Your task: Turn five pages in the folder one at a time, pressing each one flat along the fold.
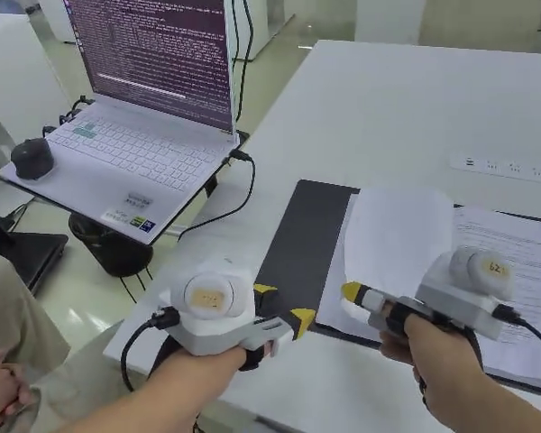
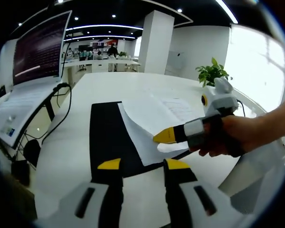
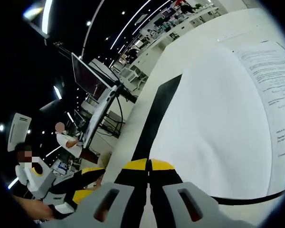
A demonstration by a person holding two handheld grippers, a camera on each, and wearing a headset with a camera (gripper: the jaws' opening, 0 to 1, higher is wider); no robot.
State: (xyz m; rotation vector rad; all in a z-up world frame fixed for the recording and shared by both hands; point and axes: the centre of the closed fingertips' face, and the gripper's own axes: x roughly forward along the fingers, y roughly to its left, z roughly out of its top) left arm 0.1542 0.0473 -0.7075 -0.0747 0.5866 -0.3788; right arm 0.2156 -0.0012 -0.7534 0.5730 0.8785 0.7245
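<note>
right tool (image 1: 353, 291) pressed together on the lifted page (image 1: 397, 239), at its left edge above the folder (image 1: 307, 234) | left tool (image 1: 285, 305) spread, empty, just beside the folder's near edge | folder open on the white table (image 1: 388, 108)

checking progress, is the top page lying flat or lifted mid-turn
Lifted: the page curls up off the folder, its corner pinched in the right tongs.
</note>
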